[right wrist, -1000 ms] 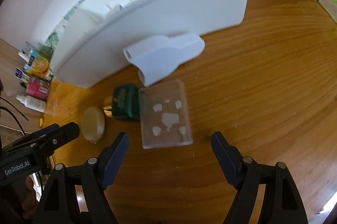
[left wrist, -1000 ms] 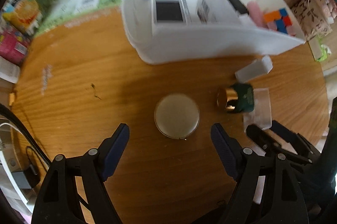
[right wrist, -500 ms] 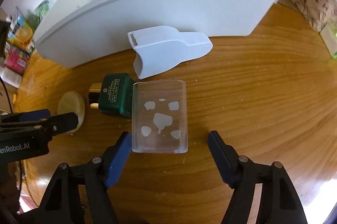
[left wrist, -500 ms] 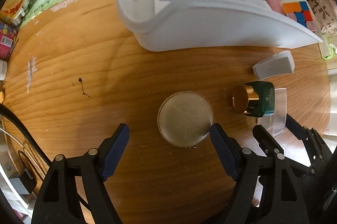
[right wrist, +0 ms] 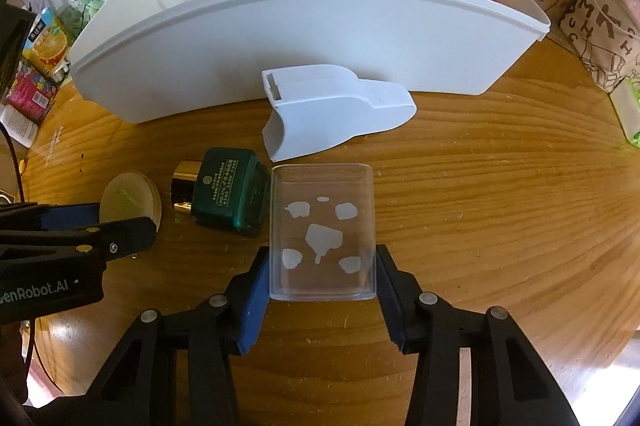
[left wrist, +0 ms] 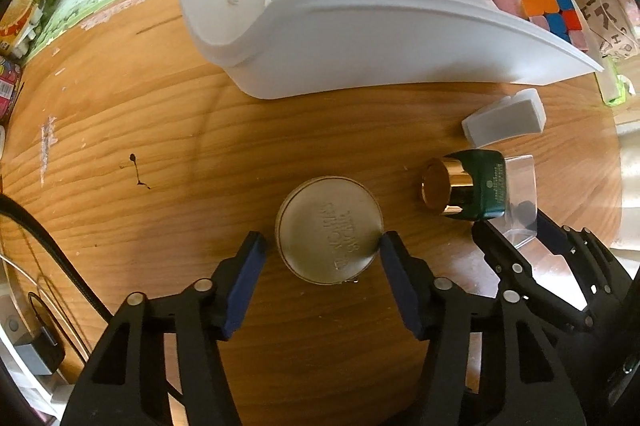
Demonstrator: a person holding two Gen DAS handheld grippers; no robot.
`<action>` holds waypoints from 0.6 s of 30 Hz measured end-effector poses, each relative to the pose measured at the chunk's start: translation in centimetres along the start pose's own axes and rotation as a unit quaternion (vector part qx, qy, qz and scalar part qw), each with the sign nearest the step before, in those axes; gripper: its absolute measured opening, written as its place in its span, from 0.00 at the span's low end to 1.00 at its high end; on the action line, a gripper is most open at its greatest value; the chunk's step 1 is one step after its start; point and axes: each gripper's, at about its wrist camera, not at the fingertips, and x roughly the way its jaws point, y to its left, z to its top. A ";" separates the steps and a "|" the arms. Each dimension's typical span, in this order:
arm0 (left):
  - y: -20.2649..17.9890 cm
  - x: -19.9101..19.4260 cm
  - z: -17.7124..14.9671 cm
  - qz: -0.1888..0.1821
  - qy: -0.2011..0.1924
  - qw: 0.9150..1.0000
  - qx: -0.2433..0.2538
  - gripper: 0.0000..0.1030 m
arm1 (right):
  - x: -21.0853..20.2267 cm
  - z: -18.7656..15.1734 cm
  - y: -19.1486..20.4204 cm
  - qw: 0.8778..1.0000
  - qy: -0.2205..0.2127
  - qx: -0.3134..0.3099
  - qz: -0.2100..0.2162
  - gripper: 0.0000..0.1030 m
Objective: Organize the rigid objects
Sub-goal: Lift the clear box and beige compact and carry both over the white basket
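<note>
A: Grippers both coming in at once. The left gripper (left wrist: 322, 252) has just been closing its jaws around the round compact (left wrist: 329, 230), which lies flat on the wooden table (left wrist: 160, 129). The pad at three o'clock touches the rim; the one at nine o'clock stands just off it. Not clamped yet.

B: And the right gripper (right wrist: 322, 272)?

A: Its jaws have just been closing too, and both blue pads now sit against the side walls of the clear acrylic box (right wrist: 323, 230), near its six o'clock end. I'd call that a grip.

B: Advice for the compact?

A: Centre it first. Shift toward nine o'clock so both pads meet the rim across its widest line, or that low, smooth disc may squirt out.

B: Surfaces?

A: Compact: matte, pale gold, embossed lettering on the lid. Box: hard, glossy, see-through, rounded corners, white blotches inside. Probably slippery, so squeeze squarely. At its ten o'clock, touching or nearly, lies a dark green bottle (right wrist: 228, 191) with a shiny gold cap. Beyond, at twelve, a white plastic scoop-like piece (right wrist: 332, 109) and the white organizer bin (right wrist: 304, 37).
</note>
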 end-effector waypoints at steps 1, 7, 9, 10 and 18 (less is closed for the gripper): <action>-0.1 0.0 0.0 -0.003 0.000 1.000 0.001 0.57 | 0.0 0.0 -0.1 1.000 0.000 0.000 0.002 0.48; -0.9 -0.4 -0.1 -0.010 0.000 1.000 -0.003 0.54 | -0.9 -1.0 -1.1 1.000 0.003 0.000 0.019 0.48; -1.3 -0.7 -0.3 -0.011 0.001 1.000 -0.005 0.54 | -1.2 -1.3 -0.9 1.000 0.005 0.002 0.022 0.48; -1.4 -0.7 -0.5 -0.012 0.002 1.000 -0.006 0.54 | -1.2 -1.4 -0.9 1.000 0.006 0.002 0.024 0.48; -1.4 -1.2 -2.8 -0.025 0.011 0.999 -0.018 0.53 | -1.9 -3.0 -1.6 0.999 0.022 0.001 0.032 0.48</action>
